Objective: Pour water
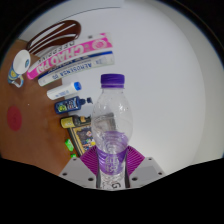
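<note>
One clear water bottle (pixel 112 125) with a purple cap stands upright between the fingers, long axis vertical, above the white table (pixel 170 90); the gripper (pixel 113 170) clamps its lower body, pads pressing both sides

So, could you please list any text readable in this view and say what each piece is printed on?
"SENSODYNE", partly legible, on the pink and white box beyond the fingers.
Clear bottle with purple cap, held in the gripper: label print too blurred to read.
Small white bottle: no readable text.
</note>
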{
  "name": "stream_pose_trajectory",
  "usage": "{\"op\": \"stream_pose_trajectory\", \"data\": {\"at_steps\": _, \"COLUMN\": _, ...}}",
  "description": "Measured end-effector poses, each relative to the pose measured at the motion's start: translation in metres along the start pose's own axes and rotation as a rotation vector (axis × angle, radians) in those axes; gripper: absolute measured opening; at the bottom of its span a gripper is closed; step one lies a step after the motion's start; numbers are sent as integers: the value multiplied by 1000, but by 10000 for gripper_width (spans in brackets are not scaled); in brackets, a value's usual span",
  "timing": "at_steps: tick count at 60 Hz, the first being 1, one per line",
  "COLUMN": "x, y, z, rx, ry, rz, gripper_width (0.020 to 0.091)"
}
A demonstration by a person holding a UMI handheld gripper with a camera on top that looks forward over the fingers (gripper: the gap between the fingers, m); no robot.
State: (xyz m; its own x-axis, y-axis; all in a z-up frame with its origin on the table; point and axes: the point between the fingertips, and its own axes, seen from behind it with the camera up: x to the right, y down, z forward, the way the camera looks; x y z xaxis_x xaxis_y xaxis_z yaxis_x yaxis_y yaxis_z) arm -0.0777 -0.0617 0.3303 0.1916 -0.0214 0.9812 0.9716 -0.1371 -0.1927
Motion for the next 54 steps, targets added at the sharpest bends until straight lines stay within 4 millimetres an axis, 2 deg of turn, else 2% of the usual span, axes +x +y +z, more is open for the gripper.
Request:
{"op": "stream_pose_trajectory", "data": {"at_steps": 4, "x": -20, "y": -45, "z": 1, "rx": 44, "ry": -4, "rz": -134, "gripper_width": 318}}
{"op": "stream_pose_trajectory", "data": {"at_steps": 5, "x": -26, "y": -48, "z": 2, "rx": 67, "ry": -6, "rz": -163, "gripper_width": 318}}
{"op": "stream_pose_trajectory", "data": {"at_steps": 9, "x": -48, "y": -85, "z": 3, "rx": 90, "ry": -8, "rz": -317, "gripper_width": 319}}
{"op": "stream_pose_trajectory", "data": {"at_steps": 14, "x": -76, "y": -122, "z": 4, "rx": 141, "ry": -1, "rz": -508, "gripper_width": 318}}
{"op": "stream_pose_trajectory", "data": {"at_steps": 21, "x": -117, "y": -159, "z": -2, "rx": 234, "ry": -23, "rz": -710, "gripper_width": 319}}
{"op": "stream_pose_trajectory", "data": {"at_steps": 25, "x": -134, "y": -161, "z": -2, "rx": 222, "ry": -39, "rz": -790, "gripper_width": 316}}
{"op": "stream_pose_trajectory", "data": {"at_steps": 31, "x": -148, "y": -159, "z": -5, "rx": 196, "ry": -63, "rz": -865, "gripper_width": 319}}
{"op": "stream_pose_trajectory", "data": {"at_steps": 35, "x": -150, "y": -157, "z": -6, "rx": 189, "ry": -77, "rz": -858, "gripper_width": 320}}
{"op": "stream_pose_trajectory", "data": {"at_steps": 40, "x": -144, "y": -154, "z": -6, "rx": 178, "ry": -79, "rz": -817, "gripper_width": 320}}
{"op": "stream_pose_trajectory", "data": {"at_steps": 47, "x": -128, "y": -140, "z": -4, "rx": 128, "ry": -113, "rz": -639, "gripper_width": 317}}
{"op": "stream_pose_trajectory", "data": {"at_steps": 54, "x": -115, "y": -125, "z": -5, "rx": 75, "ry": -206, "rz": -272, "gripper_width": 320}}
